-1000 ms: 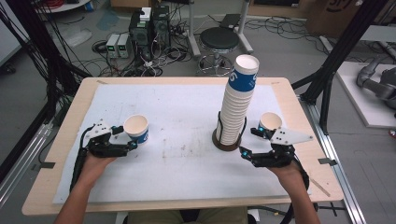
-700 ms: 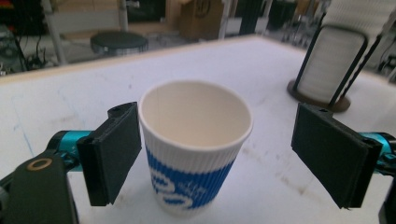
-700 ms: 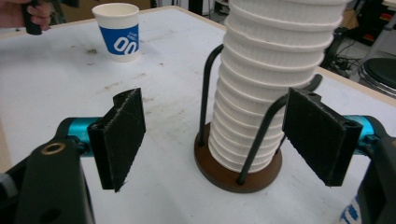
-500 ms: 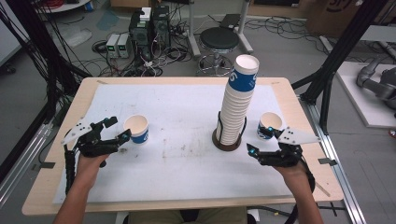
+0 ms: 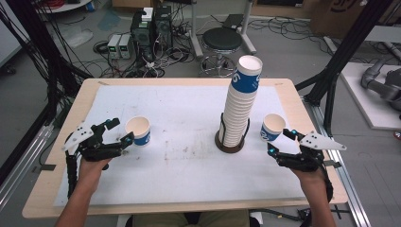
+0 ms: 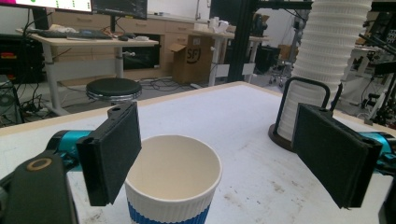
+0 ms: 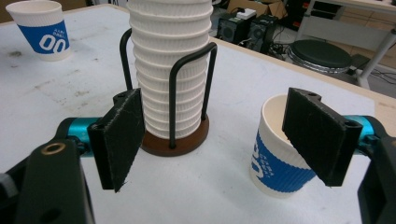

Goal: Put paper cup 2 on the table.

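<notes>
The stack of cups (image 5: pixel 240 106) in its wire holder (image 5: pixel 231 140) runs off the top of both gripper views. The left gripper (image 5: pixel 119 132), jaws spread and grasping nothing, has drawn back from the left cup (image 5: pixel 139 130), now just ahead of its jaws. The right gripper (image 5: pixel 280 142), likewise released, has pulled away from the right cup (image 5: pixel 272 127), which one jaw partly hides in the right gripper view.

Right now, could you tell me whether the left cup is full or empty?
Empty: the left gripper view looks into the left cup and shows bare white walls inside.
</notes>
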